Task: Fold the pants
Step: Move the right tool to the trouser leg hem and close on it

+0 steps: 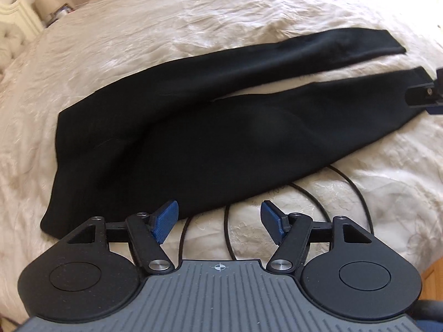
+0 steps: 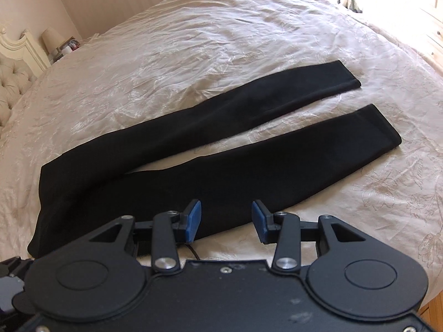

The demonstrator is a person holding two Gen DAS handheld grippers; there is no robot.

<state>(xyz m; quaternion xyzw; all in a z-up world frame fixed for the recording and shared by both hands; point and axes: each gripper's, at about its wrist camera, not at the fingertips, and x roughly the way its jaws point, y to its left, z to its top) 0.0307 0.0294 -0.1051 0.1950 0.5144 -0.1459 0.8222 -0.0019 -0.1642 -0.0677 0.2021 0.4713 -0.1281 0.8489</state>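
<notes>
Both sets of jaws are standing wide apart with nothing between them as I am looking down my two wrist cameras. On my left gripper (image 1: 220, 222) the blue pads (image 1: 165, 224) are splaying outward just above the cream bedspread (image 1: 193, 13), hovering at the near edge of the black pants (image 1: 193, 138), close to the waist end, and a thin black cable (image 1: 343, 191) is looping across the cover just beyond the fingers. The pants are lying flat on the bed, waistband toward the left of the view and both legs running off to the right, parted in a narrow V with a strip of bedspread showing between them. At the far right edge of that view I am seeing part of my right gripper (image 1: 426, 94) sitting by the cuff of the nearer leg; whether it is touching the fabric I cannot tell. Through the right wrist camera, my right gripper (image 2: 225, 221) is hanging over the near edge of the nearer leg (image 2: 277, 166), its blue pads (image 2: 193, 220) wide, while the farther leg (image 2: 249, 99) is stretching away toward its cuff. A tufted headboard (image 2: 11, 80) and a small lamp (image 2: 51, 38) are showing at the far left.
</notes>
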